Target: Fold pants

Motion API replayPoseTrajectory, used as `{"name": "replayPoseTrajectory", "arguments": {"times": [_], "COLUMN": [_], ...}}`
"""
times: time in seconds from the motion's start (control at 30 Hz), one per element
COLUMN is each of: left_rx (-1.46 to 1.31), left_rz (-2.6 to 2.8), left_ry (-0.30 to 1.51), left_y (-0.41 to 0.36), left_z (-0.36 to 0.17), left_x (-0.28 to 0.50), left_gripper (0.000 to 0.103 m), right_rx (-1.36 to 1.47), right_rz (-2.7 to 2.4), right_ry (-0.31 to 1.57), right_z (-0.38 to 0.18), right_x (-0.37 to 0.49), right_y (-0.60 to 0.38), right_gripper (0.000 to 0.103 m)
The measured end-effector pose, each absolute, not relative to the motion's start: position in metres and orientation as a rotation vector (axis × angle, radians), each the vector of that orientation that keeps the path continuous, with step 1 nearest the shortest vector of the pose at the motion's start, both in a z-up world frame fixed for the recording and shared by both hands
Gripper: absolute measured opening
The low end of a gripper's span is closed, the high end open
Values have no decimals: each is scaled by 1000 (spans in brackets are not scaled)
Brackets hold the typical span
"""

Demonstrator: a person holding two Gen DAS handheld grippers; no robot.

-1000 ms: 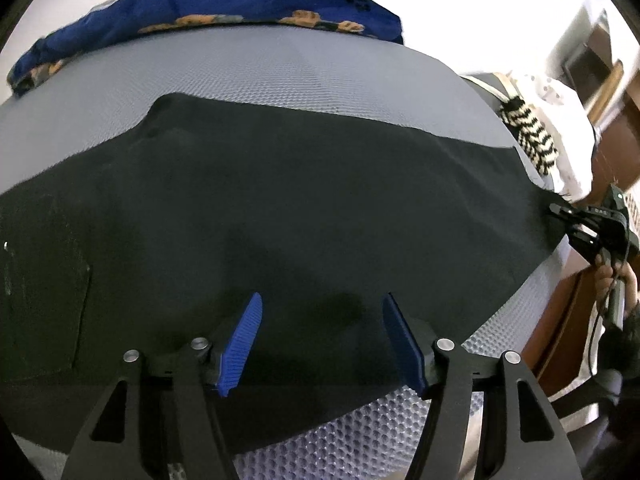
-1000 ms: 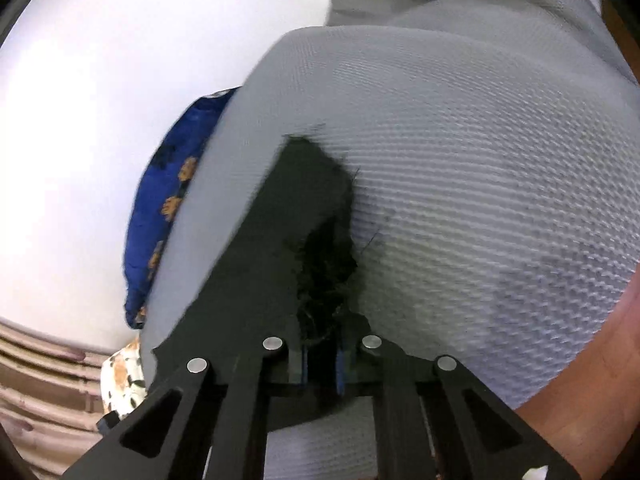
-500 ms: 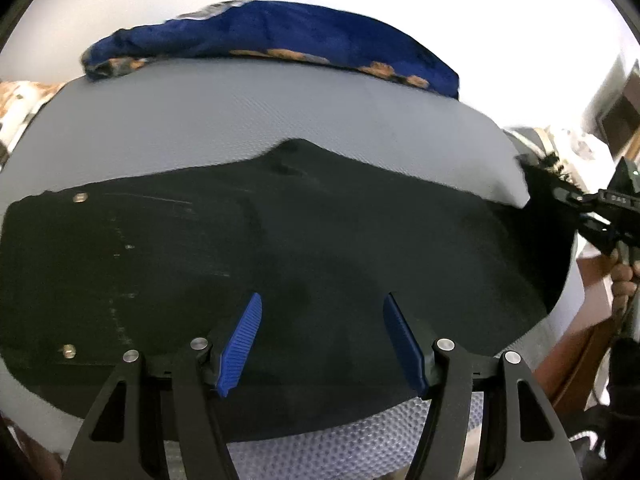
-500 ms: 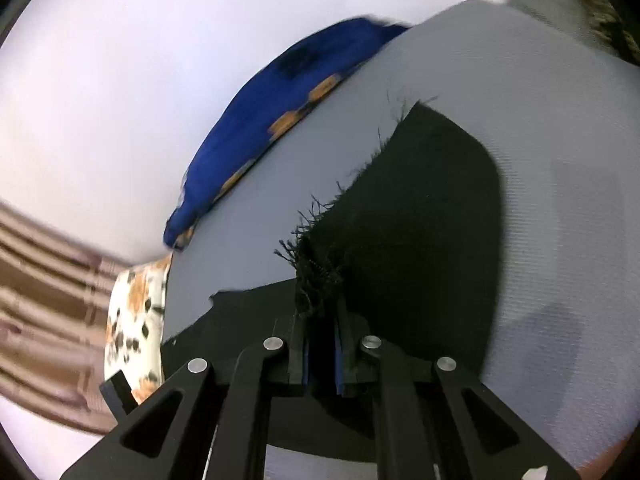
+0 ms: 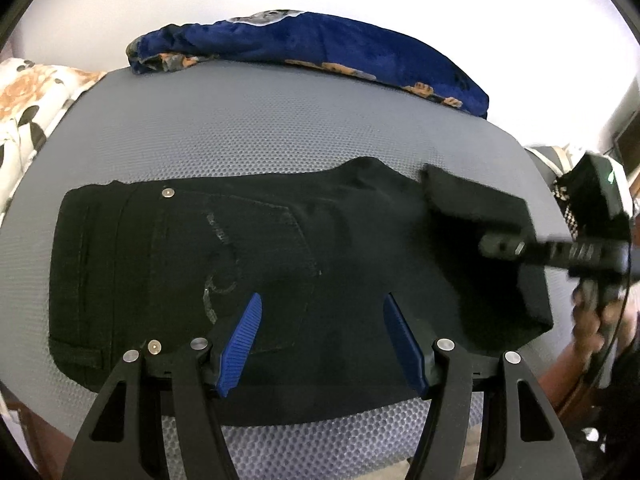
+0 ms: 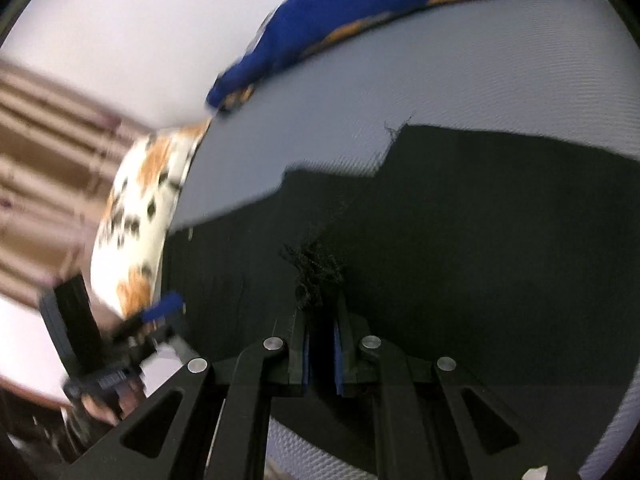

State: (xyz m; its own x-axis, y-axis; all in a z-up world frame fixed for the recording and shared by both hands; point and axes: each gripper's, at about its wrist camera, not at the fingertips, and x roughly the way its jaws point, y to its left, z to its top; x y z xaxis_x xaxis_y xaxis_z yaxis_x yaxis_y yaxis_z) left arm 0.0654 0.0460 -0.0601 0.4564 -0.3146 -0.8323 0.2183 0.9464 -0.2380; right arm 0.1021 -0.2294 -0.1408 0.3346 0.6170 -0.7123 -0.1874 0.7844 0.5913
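Frayed hem (image 6: 316, 276) carried over black denim pants (image 5: 248, 264) — right hand-held gripper (image 6: 320, 320) pinching it, left hand-held gripper (image 5: 320, 340) open, empty

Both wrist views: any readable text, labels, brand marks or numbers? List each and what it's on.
None readable in either view.
Black pants: metal rivets and pocket stitching only, no lettering visible.
Blue blanket: orange and grey printed pattern, no words.
Right hand-held gripper: motion-blurred; any marking on its body cannot be read.
Left hand-held gripper: plain black arms and blue pads, no label visible.
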Motion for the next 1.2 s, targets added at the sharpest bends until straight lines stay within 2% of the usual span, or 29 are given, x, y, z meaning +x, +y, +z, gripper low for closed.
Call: {"name": "replayPoseTrajectory", "arguments": {"times": [0.2,0.53,0.77,0.83,1.07,1.2], "left_rx": [-147,-159,-221,-255,-499,-512], "left_rz": [-372,-439,-496,-539,-660,-635], "left_ry": [1056,1063,1114,1144,1364,1443], "left_y": [47,29,21,18,0,-9], "left_z": [-61,-62,-66,-69,-104,-119], "left_x": [65,66,68,69,84,88], "left_gripper": [64,64,64,64,64,61], "right_rx": [286,86,119,165,321,394], "right_rz": [594,634,688,679,525,455], "right_ry": [1180,1171,1168,1141,1049,1035], "right_z": [-160,-161,-147,-136,-118,-122], "right_x": [79,55,43,38,35,36], "right_y": [-199,-171,-177,-195,-262,-284], "right_gripper": [10,12,34,44,45,45]}}
